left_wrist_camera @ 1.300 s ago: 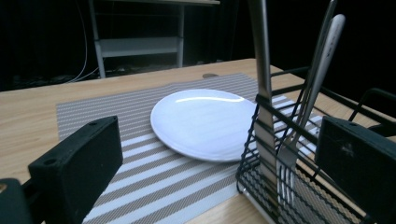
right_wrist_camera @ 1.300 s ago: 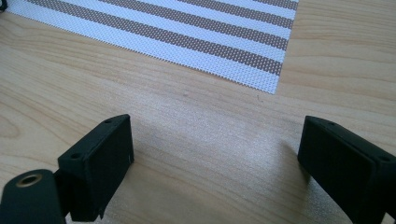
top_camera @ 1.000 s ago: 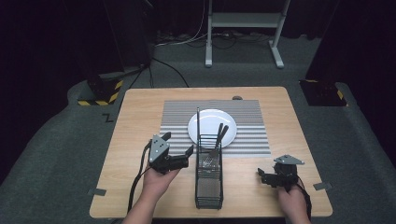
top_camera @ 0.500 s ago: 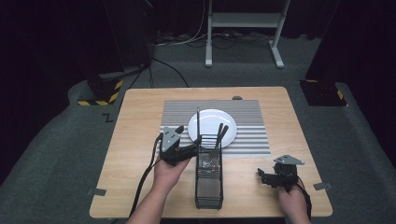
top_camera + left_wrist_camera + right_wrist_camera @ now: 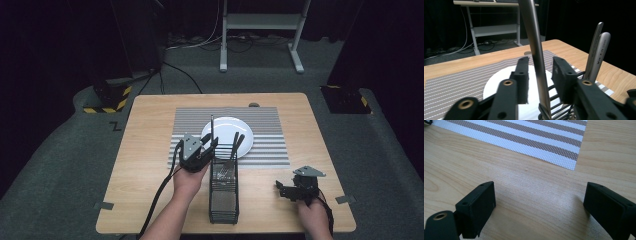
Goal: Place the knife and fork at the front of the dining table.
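A tall metal utensil handle (image 5: 535, 50) stood upright at the far end of the black wire caddy (image 5: 223, 192), rising above its rim near the middle of the wooden surface (image 5: 150, 165). The left hand-held gripper (image 5: 207, 147) had its two black jaws on either side of that handle. They had just been closing in on it. In the left gripper view the handle sat between the pads, close to the left one, with a gap on the other side; whether the pads were already pressing on it could not be told.

Two more metal utensil handles (image 5: 597, 55) leaned together in the same caddy, a little to the right of the first and apart from it. Just behind the caddy lay a white plate (image 5: 227, 132), resting on a striped placemat (image 5: 270, 135) that covered the middle of the surface.

Well apart, near the right front corner, the right hand-held gripper (image 5: 284, 188) sat low over bare wood, held in the person's hand (image 5: 312, 215). Its jaws were spread wide with nothing between them, the corner of the placemat lying just ahead.
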The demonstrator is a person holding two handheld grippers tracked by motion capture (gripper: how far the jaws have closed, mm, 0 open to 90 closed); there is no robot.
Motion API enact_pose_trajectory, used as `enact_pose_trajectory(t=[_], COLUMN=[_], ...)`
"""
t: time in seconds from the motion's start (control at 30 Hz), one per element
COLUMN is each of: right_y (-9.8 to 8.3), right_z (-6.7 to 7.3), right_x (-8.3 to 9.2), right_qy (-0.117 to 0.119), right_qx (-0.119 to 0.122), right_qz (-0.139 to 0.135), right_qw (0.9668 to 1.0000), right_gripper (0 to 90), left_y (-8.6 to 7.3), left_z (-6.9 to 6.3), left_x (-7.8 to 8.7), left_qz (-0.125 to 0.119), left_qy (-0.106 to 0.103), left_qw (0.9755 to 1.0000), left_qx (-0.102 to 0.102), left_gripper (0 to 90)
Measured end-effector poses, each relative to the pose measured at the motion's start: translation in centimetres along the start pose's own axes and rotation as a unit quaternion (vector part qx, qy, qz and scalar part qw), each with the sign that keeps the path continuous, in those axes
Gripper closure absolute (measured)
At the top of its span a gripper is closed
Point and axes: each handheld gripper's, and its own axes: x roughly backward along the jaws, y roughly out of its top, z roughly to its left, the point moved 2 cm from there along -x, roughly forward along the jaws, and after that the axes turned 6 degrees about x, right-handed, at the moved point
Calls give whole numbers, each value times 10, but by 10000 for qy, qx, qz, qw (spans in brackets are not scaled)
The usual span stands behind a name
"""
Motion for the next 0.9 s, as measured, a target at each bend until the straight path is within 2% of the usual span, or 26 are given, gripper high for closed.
enact_pose_trajectory(t=[0.17, 0.37, 0.63, 0.73, 0.9], right_y=[0, 0, 0, 0, 0], right_z=[0, 0, 0, 0, 0], right_x=[0, 0, 0, 0, 0], right_qy=[11, 26, 26, 29, 30], right_qx=[-9, 14, 16, 27, 28], right_qz=[-3, -10, -9, -14, -12], right_qw=[10000, 10000, 10000, 10000, 10000], right_gripper=[104, 104, 105, 105, 105], left_y=[-1, -3, -3, -5, -6], left_z=[0, -1, -7, -10, -15], left_x=[0, 1, 6, 10, 13], left_qz=[-51, -108, -173, -268, -340], left_qy=[83, 102, 84, 77, 144], left_qw=[9999, 9996, 9994, 9987, 9985], left_qx=[90, 245, 299, 422, 408], left_gripper=[770, 789, 802, 810, 814])
